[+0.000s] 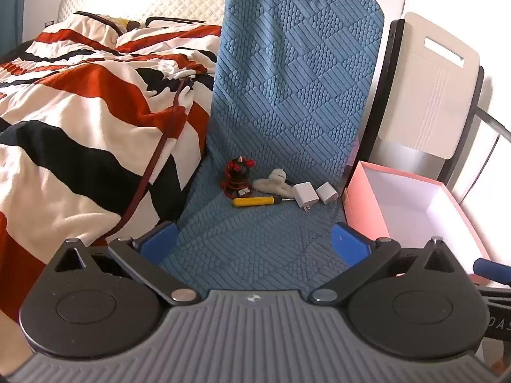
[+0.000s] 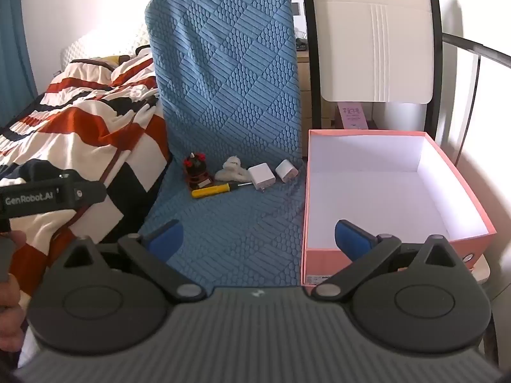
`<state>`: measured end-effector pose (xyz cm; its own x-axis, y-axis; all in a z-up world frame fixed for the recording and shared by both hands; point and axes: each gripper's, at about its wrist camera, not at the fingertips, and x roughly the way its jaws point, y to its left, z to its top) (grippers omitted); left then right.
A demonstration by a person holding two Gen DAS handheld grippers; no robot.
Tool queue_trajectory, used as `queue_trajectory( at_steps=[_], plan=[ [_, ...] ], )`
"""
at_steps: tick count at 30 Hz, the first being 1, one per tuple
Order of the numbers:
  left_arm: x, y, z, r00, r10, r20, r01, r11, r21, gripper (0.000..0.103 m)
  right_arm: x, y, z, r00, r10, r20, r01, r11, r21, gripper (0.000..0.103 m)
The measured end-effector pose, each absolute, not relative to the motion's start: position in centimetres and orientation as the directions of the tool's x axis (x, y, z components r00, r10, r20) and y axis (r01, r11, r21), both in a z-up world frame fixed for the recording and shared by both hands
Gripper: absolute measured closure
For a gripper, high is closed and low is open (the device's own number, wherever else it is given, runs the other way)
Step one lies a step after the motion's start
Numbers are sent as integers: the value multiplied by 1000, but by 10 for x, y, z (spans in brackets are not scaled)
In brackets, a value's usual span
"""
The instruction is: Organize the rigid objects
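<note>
Screwdriver, two chargers, red-black figurine sit on blue mat. I see left claw and right claw both released; pink box beside mat.

To my left lies a bed under a red, white and black striped blanket. Far ahead, a white chair stands against bright white walls, with teal curtains far left.

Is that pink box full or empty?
Empty: the pink box shows only its bare white floor; the chargers and screwdriver lie outside it.
</note>
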<state>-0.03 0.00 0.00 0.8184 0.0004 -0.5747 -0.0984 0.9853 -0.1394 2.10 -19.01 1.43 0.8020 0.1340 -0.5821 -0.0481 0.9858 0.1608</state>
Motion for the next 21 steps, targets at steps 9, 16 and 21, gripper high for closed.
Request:
queue_trajectory(
  at_steps=[9,16,21],
  plan=[
    [0,2,1,813,-1,-583,-101,984,-143,0,18,-189,10,802,121,-584,-36,987,155,0],
    [1,-1,-3,806,5,-591,-101,986,-130,0,20,-192,9,793,131,-595,-39,986,165,0],
    [2,-2,-3,808,5,-590,-100,987,-128,0,19,-190,10,793,132,-595,-40,986,164,0]
  ],
)
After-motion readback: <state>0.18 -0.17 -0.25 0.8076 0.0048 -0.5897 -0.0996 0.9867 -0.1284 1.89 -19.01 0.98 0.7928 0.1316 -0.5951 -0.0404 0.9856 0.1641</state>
